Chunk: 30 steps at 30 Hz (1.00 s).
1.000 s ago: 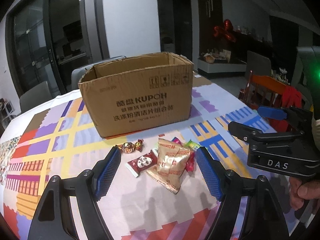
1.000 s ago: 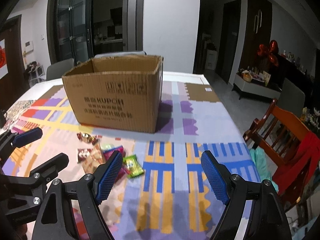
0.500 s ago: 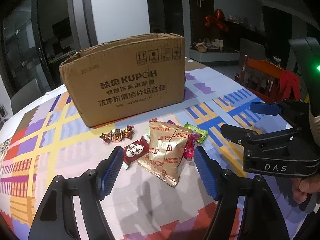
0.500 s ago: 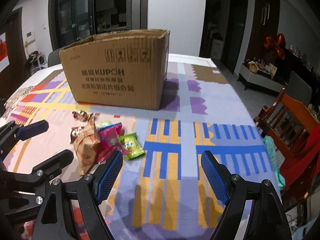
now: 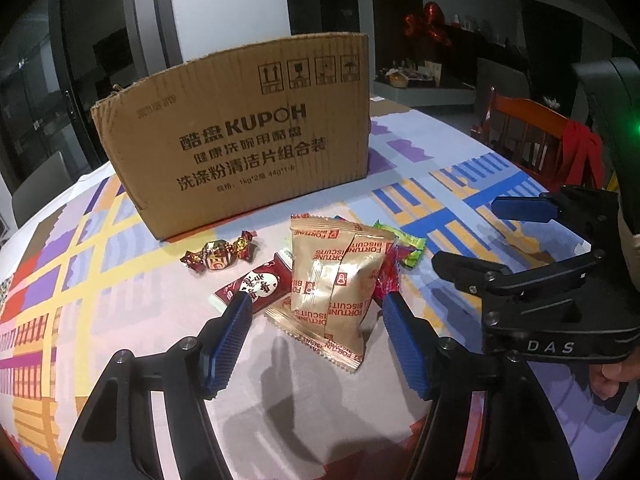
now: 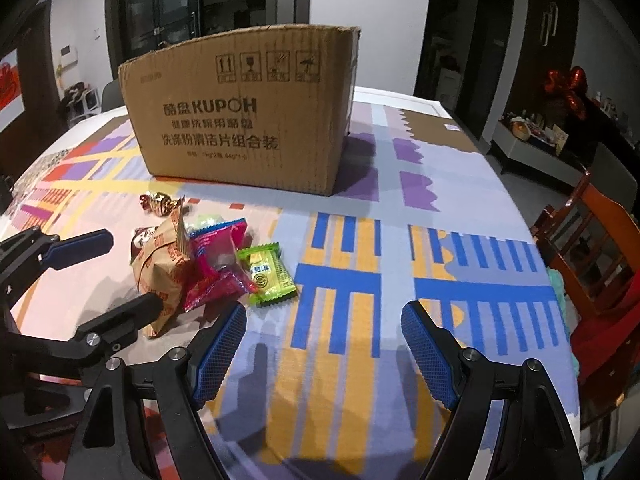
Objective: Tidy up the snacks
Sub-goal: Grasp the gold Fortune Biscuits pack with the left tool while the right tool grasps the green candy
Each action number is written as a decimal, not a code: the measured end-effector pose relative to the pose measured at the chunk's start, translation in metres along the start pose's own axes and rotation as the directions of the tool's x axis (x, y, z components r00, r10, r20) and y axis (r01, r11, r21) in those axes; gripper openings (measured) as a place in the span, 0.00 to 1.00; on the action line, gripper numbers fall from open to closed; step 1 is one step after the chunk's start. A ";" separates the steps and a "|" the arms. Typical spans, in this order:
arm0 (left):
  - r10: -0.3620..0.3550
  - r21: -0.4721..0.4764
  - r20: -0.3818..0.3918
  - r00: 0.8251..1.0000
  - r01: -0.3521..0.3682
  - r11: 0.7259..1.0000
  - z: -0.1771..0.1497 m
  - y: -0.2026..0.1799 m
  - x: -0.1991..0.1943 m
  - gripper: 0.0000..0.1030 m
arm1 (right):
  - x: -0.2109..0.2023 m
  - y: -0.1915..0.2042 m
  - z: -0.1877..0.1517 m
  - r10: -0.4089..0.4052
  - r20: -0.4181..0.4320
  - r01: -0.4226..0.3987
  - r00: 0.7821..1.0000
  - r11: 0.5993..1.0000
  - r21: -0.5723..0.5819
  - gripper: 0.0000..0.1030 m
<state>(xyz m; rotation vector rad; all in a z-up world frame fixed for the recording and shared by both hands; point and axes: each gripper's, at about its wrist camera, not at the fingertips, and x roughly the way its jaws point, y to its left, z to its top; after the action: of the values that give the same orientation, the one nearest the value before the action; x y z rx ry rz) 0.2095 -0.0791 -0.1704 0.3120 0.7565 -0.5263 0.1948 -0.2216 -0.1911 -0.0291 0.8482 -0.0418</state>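
The left gripper [image 5: 316, 332] is closing in on the snack pile, its jaws narrowing around the gold Fortune Biscuits packet [image 5: 334, 280], with the blue pads [image 5: 232, 340] not yet pressing on it. The right gripper [image 6: 324, 348] is hanging spread wide over bare tablecloth [image 6: 360, 320], holding nothing.

The packet is sitting on the table in front of the cardboard box [image 5: 240, 136], in the middle of the pile: a red-and-white wrapped snack [image 5: 256, 288] is touching its left side, a pink pouch [image 6: 218, 268] and a green candy packet [image 6: 266, 272] are crowding its right, and a gold-wrapped candy [image 5: 218, 258] is lying apart near the box.

Watch the risks here. The left pad is coming down almost on the red-and-white snack, so the squeeze could be trapping two items at once. The puffy foil could also be slipping or buckling out from between the pads.

The packet's long axis is running from the box toward the gripper, tilted a little rightward at the near end, its printing upside down in the left view.
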 end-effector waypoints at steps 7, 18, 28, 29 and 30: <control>-0.012 0.006 -0.022 1.000 0.012 1.000 -0.001 0.004 0.013 0.62 | 0.015 0.008 0.001 0.016 -0.022 -0.017 1.000 0.999 -0.047 0.72; -0.040 0.001 -0.044 0.998 0.040 0.999 -0.003 0.003 0.023 0.55 | 0.034 0.008 0.012 0.059 -0.038 -0.061 0.998 0.996 -0.059 0.63; -0.056 -0.025 -0.051 0.997 0.054 0.998 -0.002 0.006 0.027 0.49 | 0.046 0.013 0.017 0.101 -0.037 -0.103 0.994 0.993 -0.063 0.44; -0.056 -0.026 -0.050 0.997 0.055 0.998 -0.002 0.006 0.027 0.48 | 0.046 0.013 0.018 0.109 -0.037 -0.111 0.993 0.992 -0.060 0.36; -0.057 -0.026 -0.048 0.997 0.056 0.998 -0.002 0.006 0.027 0.47 | 0.047 0.013 0.019 0.113 -0.037 -0.115 0.993 0.992 -0.058 0.31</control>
<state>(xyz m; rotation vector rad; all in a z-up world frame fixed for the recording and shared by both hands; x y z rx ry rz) 0.2283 -0.0828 -0.1907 0.2818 0.8209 -0.5638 0.2402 -0.2107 -0.2140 -0.0364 0.8836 0.0912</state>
